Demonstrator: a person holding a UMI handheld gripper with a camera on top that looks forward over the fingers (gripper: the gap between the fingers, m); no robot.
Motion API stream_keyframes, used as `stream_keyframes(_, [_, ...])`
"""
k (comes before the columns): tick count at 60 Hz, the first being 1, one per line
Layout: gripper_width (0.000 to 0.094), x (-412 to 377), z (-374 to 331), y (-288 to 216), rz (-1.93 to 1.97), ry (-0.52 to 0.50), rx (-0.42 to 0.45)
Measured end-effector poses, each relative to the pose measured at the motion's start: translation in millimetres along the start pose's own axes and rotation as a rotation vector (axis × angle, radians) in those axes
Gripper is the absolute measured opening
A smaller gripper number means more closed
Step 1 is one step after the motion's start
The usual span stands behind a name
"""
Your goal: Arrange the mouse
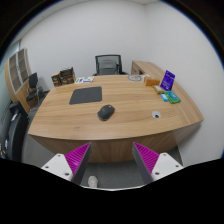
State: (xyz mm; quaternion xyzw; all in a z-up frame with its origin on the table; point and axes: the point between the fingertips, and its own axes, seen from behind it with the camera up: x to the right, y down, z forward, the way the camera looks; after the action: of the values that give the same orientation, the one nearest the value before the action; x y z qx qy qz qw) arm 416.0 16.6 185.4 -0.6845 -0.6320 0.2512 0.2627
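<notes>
**Open gripper hangs short of desk where mouse waits**

The gripper [111,160] sits nearest the lens, its two fingers spread wide with nothing between them, the magenta pads [77,157] facing each other across an empty gap. Below and between the fingers lies grey floor, and a small pale object [93,181] rests there, too small to identify.

Beyond the fingertips runs the curved front edge of a large wooden desk [130,125]. The black mouse [105,112] lies on the desktop near its middle, well ahead of the fingers and untouched. A dark mouse mat [85,95] lies flat on the desk just beyond the mouse and slightly to its left, apart from it. A small white object [155,115] rests near the desk's front edge, to the right of the mouse.

At the desk's far right side stand a purple-and-white box [167,79] and a teal item [170,97] just in front of it. A black office chair [107,66] is drawn up behind the desk against a white wall. Another dark chair [35,87] stands at the desk's left end, near a shelf unit [19,68]. Small framed items [66,76] stand at the desk's far left corner.
</notes>
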Motion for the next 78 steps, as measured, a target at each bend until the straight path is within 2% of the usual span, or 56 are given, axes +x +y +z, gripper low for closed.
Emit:
stream_keyframes(27, [0.0849,-11,55,-13,-0.009,-0.034,0.03])
stream_keyframes(59, [0.0849,-43,206,-56,-0.031,-0.047,0.066])
stream_keyframes(78, [0.0849,-45,288,-67,-0.004,-0.024,0.033])
